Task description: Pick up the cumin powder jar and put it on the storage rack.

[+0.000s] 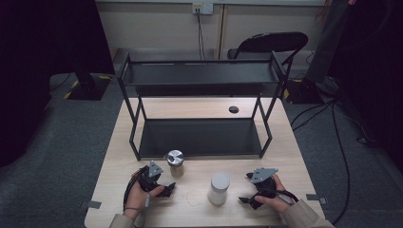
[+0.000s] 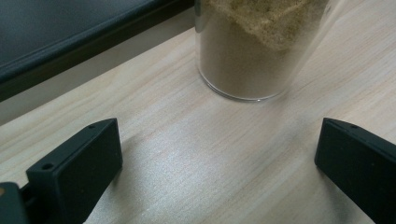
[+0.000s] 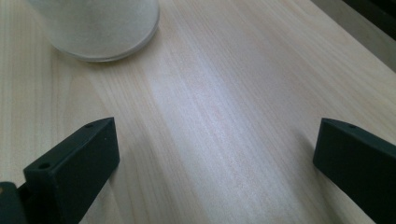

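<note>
I found both grippers resting low at the near edge of the desk [image 1: 142,137], each one short of a container. The left gripper [image 1: 166,189] had its fingers [image 2: 74,172] spread wide with nothing between them; the glass jar [image 1: 175,163] with a metal lid stood just ahead of it, upright on the desk close to the front rail of the black two-tier rack [image 1: 199,137]. In the left gripper view the jar [image 2: 252,51] held a tan, sandy powder and sat ahead of the open gap, which I judged a line-up for a sideways grasp around its body. The right gripper [image 1: 247,190] likewise had its fingers [image 3: 70,172] fully apart and empty, with the white cylindrical canister [image 1: 219,188] standing upright just to its left, apart from it. Both containers stood in front of the rack, probably staged for shelving.
</note>
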A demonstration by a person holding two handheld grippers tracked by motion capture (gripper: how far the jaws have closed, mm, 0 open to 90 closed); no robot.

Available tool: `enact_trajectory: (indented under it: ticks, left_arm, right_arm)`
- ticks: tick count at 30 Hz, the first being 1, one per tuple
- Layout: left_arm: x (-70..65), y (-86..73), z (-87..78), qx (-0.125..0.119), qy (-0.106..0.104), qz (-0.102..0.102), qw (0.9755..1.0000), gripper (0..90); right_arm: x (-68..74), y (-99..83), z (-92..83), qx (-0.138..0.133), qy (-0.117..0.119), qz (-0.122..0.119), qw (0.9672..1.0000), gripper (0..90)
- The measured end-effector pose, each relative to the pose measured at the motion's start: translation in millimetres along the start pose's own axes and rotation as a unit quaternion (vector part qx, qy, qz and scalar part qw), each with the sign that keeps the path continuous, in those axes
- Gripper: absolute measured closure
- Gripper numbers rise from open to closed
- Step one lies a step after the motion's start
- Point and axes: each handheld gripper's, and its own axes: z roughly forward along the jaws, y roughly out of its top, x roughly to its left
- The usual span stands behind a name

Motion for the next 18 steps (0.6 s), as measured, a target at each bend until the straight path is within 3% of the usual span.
enact_trajectory:
  ticks: [18]
  left_arm:
    - [-1.0,1.1,0.5,0.001,0.003,-0.001,1.0,0.0]
  right_arm:
    - [0.5,0.0,-0.1,0.0,-0.001,0.001,1.0,0.0]
